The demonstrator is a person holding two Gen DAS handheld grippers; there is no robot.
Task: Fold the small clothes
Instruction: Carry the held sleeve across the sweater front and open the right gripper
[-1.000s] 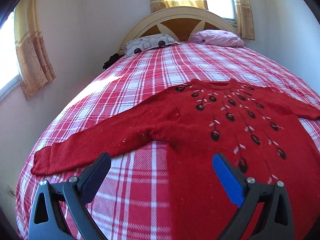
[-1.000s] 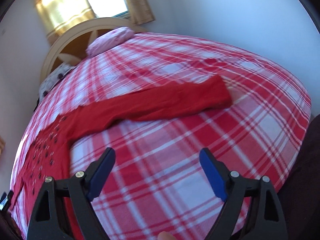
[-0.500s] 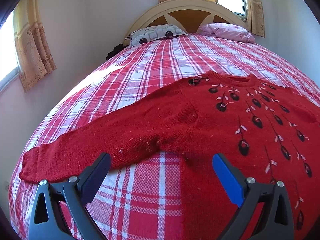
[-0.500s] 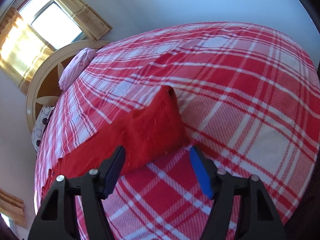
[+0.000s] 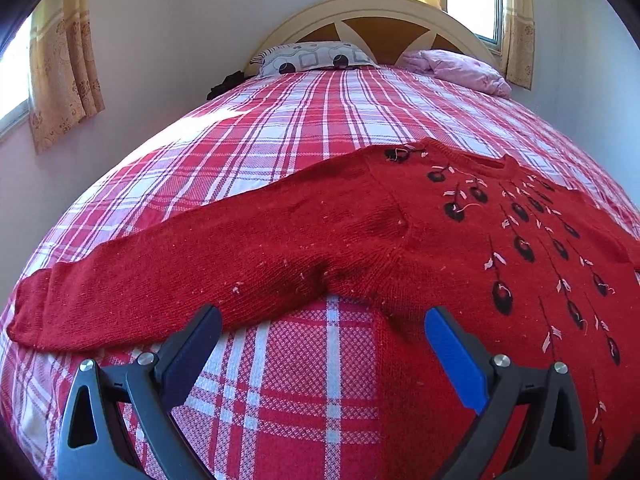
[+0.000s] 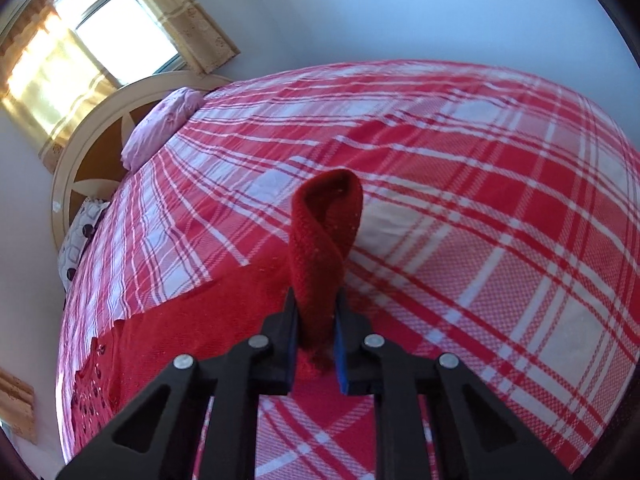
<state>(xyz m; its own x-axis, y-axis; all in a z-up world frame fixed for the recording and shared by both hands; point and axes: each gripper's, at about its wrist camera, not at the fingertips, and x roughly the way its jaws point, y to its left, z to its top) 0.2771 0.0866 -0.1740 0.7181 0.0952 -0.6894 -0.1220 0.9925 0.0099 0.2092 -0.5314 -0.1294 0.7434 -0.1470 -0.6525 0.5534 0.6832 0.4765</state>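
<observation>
Plaid bed, right tongs angled down, pinching sweater cuff

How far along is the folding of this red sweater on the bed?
Barely begun. Done: the red sweater lies spread face up on the plaid bedspread. In hand: the right gripper has just closed on the right sleeve cuff, which stands pinched between its pads. Left: the left gripper is open above the armpit of the flat left sleeve; no fold shows yet.

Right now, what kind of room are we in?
A bedroom, most likely: a bed with a red plaid cover, pillows against an arched headboard, and curtained windows.
</observation>
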